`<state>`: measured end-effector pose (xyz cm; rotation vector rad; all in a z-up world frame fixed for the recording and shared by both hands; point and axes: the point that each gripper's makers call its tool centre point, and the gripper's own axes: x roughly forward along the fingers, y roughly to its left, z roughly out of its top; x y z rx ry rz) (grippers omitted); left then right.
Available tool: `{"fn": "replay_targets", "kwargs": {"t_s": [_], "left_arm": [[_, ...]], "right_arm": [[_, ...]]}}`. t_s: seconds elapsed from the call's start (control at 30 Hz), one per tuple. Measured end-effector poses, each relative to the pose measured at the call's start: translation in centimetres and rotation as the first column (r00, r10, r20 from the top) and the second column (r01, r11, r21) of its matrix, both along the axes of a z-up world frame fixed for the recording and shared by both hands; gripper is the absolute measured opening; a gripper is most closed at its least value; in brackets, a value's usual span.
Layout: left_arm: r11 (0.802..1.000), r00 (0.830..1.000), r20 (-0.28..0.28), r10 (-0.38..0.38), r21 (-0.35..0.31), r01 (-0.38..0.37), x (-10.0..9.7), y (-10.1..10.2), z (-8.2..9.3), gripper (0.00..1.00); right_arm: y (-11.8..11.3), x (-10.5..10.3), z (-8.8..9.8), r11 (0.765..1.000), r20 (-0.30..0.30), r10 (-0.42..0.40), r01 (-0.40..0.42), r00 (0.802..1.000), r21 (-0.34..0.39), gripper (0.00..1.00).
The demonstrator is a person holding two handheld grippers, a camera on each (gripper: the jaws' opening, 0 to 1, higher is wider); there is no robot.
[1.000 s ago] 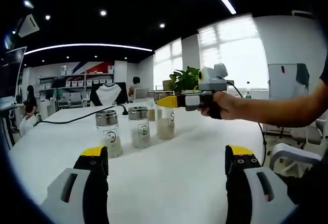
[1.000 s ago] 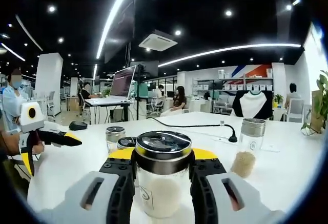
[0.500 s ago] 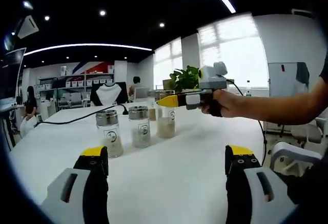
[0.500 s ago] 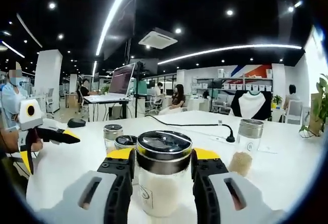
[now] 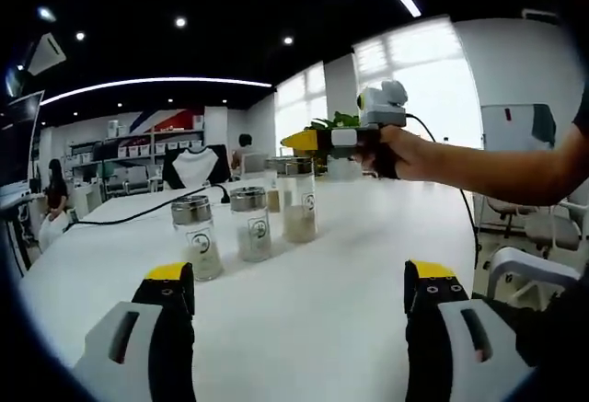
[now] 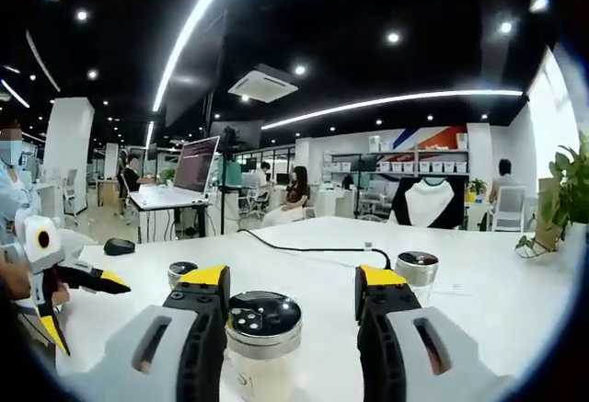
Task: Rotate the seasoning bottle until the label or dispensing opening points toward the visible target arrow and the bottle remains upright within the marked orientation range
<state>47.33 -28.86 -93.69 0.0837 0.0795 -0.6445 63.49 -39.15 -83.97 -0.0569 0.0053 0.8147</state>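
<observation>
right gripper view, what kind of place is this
Probably an open-plan office: a raised monitor on a desk, storage shelves along the far wall, and a ceiling air-conditioning unit overhead.

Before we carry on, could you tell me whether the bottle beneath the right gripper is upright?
Upright: the bottle stands on the table, lid facing up.

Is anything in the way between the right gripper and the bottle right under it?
Nothing visible. In the right gripper view the right gripper hangs open just above the seasoning bottle, whose lid sits low between the jaws. The other bottles stand farther back on the white table.
</observation>
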Motion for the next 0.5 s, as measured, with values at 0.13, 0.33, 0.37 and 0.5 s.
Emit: {"fn": "replay_targets", "kwargs": {"t_s": [0.13, 0.33, 0.37, 0.5], "left_arm": [[1.000, 1.000, -0.002, -0.001, -0.015, 0.001, 0.0, 0.2, 0.1, 1.00], [0.999, 1.000, 0.004, -0.008, -0.035, 0.008, -0.1, 0.0, 0.5, 1.00], [0.999, 1.000, 0.004, -0.011, -0.034, 0.011, -0.1, -0.1, 0.5, 1.00], [0.998, 1.000, -0.005, -0.016, -0.061, 0.016, -0.1, -0.2, 0.7, 1.00]], "right_arm": [[-0.8, 1.0, 0.3, 0.999, 0.004, -0.034, 0.034, 0.999, -0.013, 0.55], [-1.6, 2.7, 0.1, 0.996, -0.007, -0.084, 0.084, 0.996, -0.021, 0.55], [-1.7, 2.9, 0.1, 0.996, -0.009, -0.089, 0.089, 0.996, -0.022, 0.54], [-2.4, 4.3, -0.2, 0.991, -0.022, -0.134, 0.133, 0.991, -0.017, 0.50]]}}
